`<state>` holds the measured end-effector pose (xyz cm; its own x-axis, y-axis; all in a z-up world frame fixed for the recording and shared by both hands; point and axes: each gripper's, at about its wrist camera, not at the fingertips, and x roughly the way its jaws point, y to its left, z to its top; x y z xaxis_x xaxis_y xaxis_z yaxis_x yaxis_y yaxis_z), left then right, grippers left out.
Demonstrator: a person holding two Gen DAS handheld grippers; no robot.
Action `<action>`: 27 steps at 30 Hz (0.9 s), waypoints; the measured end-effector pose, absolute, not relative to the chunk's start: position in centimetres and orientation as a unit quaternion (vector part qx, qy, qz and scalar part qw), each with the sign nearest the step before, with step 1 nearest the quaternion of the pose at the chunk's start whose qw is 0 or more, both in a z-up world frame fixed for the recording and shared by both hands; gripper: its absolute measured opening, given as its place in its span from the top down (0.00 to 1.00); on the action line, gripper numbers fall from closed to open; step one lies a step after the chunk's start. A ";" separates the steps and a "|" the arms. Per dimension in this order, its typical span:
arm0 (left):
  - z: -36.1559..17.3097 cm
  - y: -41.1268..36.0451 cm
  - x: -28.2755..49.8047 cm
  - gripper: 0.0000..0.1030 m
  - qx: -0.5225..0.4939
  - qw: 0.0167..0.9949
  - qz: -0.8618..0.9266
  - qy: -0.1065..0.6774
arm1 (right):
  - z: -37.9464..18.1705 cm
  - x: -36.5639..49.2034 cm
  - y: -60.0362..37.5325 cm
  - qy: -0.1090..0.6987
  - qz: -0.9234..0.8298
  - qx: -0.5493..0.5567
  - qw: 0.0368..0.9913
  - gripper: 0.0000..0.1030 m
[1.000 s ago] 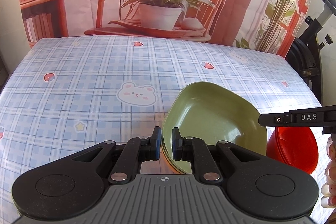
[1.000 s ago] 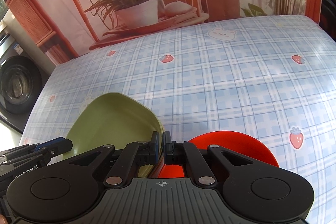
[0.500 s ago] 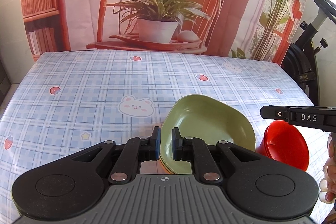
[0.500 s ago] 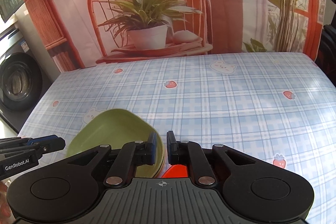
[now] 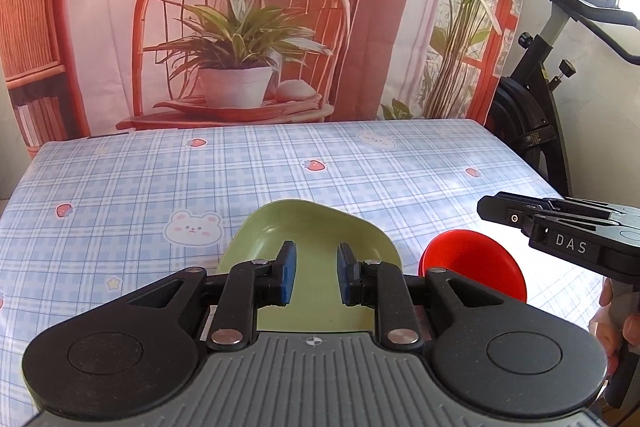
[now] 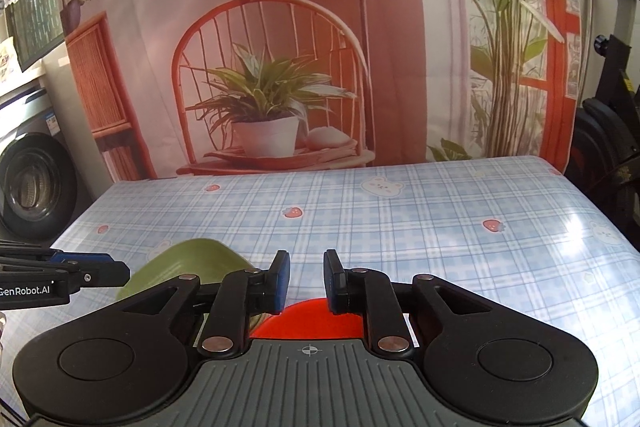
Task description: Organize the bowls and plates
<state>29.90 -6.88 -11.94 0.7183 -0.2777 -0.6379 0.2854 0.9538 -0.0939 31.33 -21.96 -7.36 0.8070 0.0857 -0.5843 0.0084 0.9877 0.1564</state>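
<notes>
Green plate (image 5: 310,247) sits on the checked surface (image 5: 280,171), red bowl (image 5: 476,263) just beside it on its right, apart from it. Left tongs (image 5: 313,275) above the plate's near rim, jaws opening, pads clear of the rim, nothing clamped. Right tongs (image 6: 305,281) above the red bowl (image 6: 308,319), jaws opening too, gap bare. Both pieces look released. Judgement: to finish well, open fully before pulling away, lift straight off so no pad drags a rim, keep the two tongs from bumping near the plate.
</notes>
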 end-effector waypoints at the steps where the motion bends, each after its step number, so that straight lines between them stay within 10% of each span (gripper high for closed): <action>1: -12.0 -7.3 29.8 0.77 0.005 0.926 -0.157 0.343 | -7.5 30.9 -22.3 0.308 0.015 0.079 0.948 0.84; 27: -15.9 -13.3 30.1 0.67 -0.023 0.898 -0.203 0.389 | -12.8 25.9 -26.3 0.313 -0.045 0.145 0.937 0.78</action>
<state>30.10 -13.32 -15.95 0.6152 -0.3825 -0.6894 0.3464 0.9166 -0.1995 25.90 -26.26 -12.85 0.7999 0.0056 -0.6001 0.1761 0.9537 0.2436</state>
